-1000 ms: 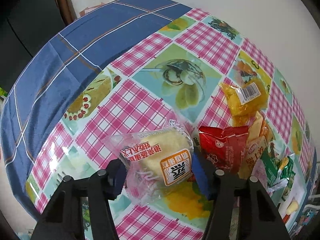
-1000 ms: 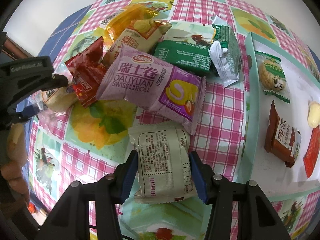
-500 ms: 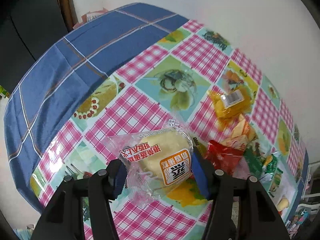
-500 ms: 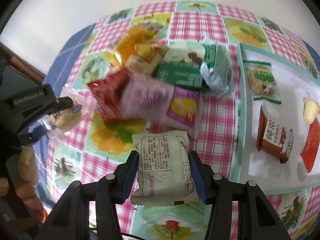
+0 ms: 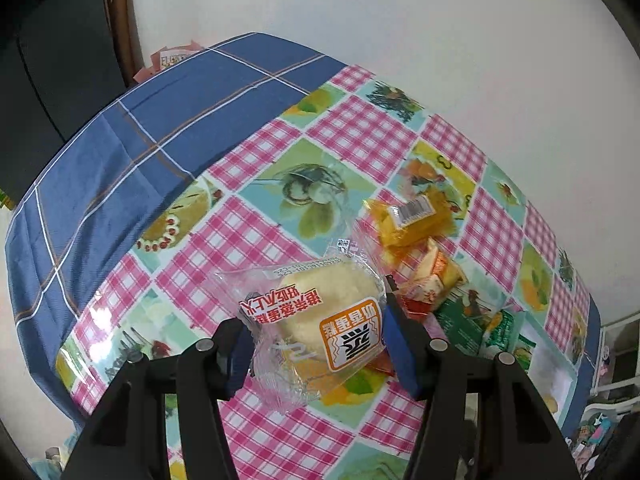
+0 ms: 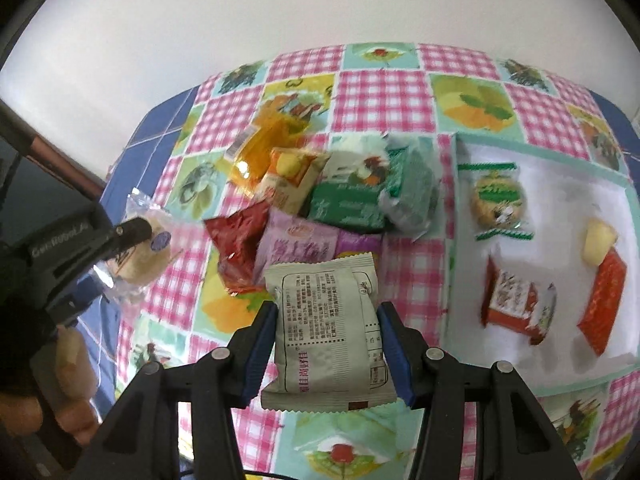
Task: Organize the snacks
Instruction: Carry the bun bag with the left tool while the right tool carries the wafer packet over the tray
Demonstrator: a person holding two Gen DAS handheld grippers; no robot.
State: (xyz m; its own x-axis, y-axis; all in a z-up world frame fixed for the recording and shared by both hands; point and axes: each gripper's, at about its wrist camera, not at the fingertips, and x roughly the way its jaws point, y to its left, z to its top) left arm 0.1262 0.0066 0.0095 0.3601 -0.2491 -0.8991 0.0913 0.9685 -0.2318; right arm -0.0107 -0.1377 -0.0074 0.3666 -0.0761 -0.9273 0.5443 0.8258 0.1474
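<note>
The left gripper (image 5: 316, 340) points steeply down, its blue pads (image 5: 396, 340) closed on a packet. The right gripper (image 6: 326, 338) also points steeply down with pads pressing a packet. A hand (image 6: 48, 392) grips the left gripper's handle at 8 o'clock in the right wrist view.

We read little for certain. The left gripper's black body (image 6: 68, 240) carries raised lettering beginning "Gen", the rest blurred. The orange packet (image 5: 412, 220) bears a barcode label. Chinese print covers the clear cake wrapper (image 5: 320, 316) and the grey sachet (image 6: 326, 332), too small to transcribe.
</note>
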